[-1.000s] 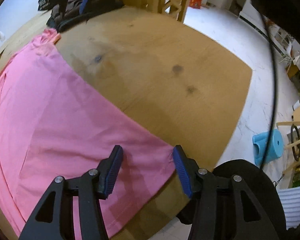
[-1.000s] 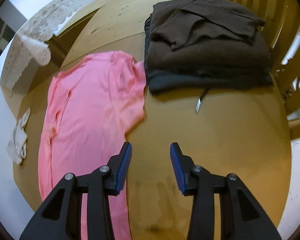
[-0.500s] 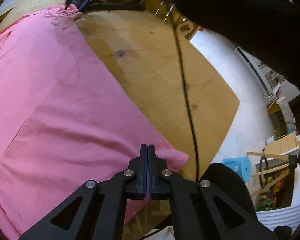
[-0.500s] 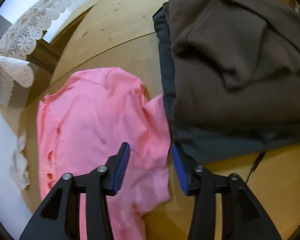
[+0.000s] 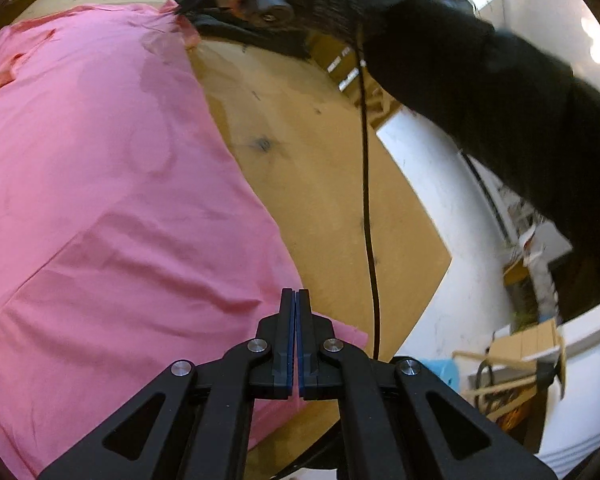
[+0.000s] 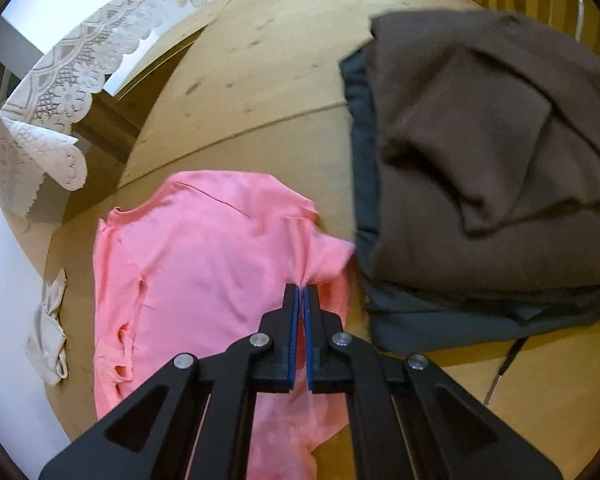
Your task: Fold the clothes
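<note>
No text, label, brand or number can be read in either view; the far clutter is perhaps too blurred.

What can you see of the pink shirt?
The pink shirt is thin, soft cloth, spread mostly flat on the wooden table with a few creases. Its sleeve edge touches the pile of dark clothes. The right hand-held gripper pinches it near that sleeve; the left hand-held gripper pinches the hem corner.
</note>
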`<move>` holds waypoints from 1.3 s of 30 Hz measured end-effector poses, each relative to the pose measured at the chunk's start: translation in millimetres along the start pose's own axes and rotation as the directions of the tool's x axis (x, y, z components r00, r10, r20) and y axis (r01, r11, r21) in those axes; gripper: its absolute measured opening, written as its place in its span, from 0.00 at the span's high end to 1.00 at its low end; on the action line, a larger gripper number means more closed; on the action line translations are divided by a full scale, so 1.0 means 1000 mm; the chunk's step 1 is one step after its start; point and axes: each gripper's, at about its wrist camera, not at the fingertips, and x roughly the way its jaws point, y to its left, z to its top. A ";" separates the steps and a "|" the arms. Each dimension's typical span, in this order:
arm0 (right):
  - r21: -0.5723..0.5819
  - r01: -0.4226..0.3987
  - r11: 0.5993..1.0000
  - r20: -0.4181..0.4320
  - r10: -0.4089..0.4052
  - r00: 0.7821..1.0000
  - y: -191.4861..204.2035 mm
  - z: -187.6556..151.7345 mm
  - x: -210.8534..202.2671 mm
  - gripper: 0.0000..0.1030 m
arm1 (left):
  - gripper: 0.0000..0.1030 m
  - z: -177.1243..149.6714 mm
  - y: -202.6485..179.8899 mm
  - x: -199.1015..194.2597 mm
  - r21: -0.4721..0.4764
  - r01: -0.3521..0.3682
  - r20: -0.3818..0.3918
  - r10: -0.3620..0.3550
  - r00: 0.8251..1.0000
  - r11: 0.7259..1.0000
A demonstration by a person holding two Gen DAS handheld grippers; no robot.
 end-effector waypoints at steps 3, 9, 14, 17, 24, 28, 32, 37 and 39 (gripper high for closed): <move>-0.033 0.010 0.999 0.006 -0.010 1.000 0.017 0.004 -0.007 0.97 | 1.00 0.000 0.009 -0.011 -0.040 -0.007 0.025 0.008 1.000 0.999; -0.069 -0.005 0.998 0.007 0.005 1.000 0.052 0.010 -0.013 0.97 | 1.00 -0.003 0.029 -0.036 -0.122 -0.002 0.092 0.013 0.996 0.993; -0.124 0.008 0.992 -0.010 -0.009 1.000 0.098 0.011 -0.003 0.97 | 1.00 -0.016 0.047 -0.050 -0.180 -0.007 0.112 0.028 0.993 0.984; -0.173 -0.013 0.985 -0.033 0.008 0.999 0.137 0.007 0.014 0.97 | 1.00 -0.029 0.063 -0.055 -0.227 -0.017 0.112 0.043 0.993 0.974; -0.305 0.049 0.951 -0.147 -0.098 0.984 0.216 -0.018 0.065 0.91 | 0.99 -0.056 0.094 -0.076 -0.314 -0.064 0.103 0.101 0.989 0.947; -0.315 0.018 0.949 -0.105 -0.054 0.993 0.217 -0.024 0.024 0.76 | 0.84 -0.061 0.090 -0.086 -0.300 -0.073 0.104 0.109 0.989 0.951; -0.260 -0.030 0.965 -0.079 0.010 0.997 0.189 -0.033 -0.030 0.64 | 0.71 -0.063 0.063 -0.089 -0.191 -0.069 0.099 0.089 0.991 0.979; -0.219 -0.017 0.976 -0.080 -0.001 0.997 0.146 -0.061 -0.081 0.64 | 0.71 -0.063 0.024 -0.071 -0.033 -0.094 0.064 0.096 0.993 0.995; -0.209 0.000 0.978 -0.086 -0.019 0.996 0.129 -0.075 -0.099 0.64 | 0.71 -0.062 0.013 -0.063 0.016 -0.124 0.052 0.123 0.991 0.992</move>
